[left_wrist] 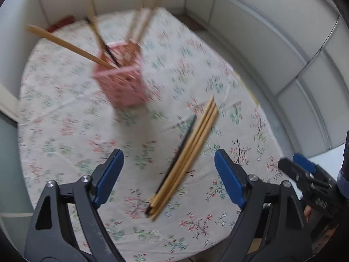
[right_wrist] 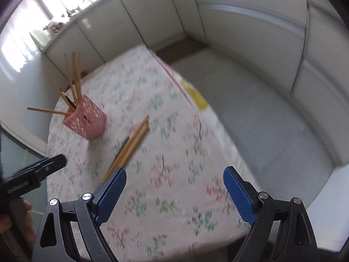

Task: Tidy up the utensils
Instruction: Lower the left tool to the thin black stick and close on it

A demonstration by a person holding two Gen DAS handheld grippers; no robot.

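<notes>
We have the left hand-held gripper (left_wrist: 169, 174) spread wide and empty above the floral-clothed surface (left_wrist: 65, 131), with the loose bundle of chopsticks (left_wrist: 185, 159) lying flat between its fingers. The bundle runs from about six o'clock up toward one o'clock in the left wrist view: several pale wooden sticks side by side and one dark stick along their left edge. The pink perforated holder (left_wrist: 121, 80) stands further off at eleven o'clock and already carries several chopsticks (left_wrist: 72, 45) splayed outward.

The right hand-held gripper (right_wrist: 174, 194) is also spread and holds nothing; from its own view the bundle sits at ten o'clock and the holder at about nine to ten o'clock, so we judge the left one better placed for the pick.

To do this step well, we would turn the left wrist so the fingers close across the sticks rather than along them, and come down near the middle of the bundle so it balances. We should press low enough to catch the dark stick too, since thin round sticks on cloth tend to roll apart. Both views are blurred, so slowing before closing would help. The splayed sticks leave the holder's mouth crowded; we would tip our bundle upright and enter at the open side.
</notes>
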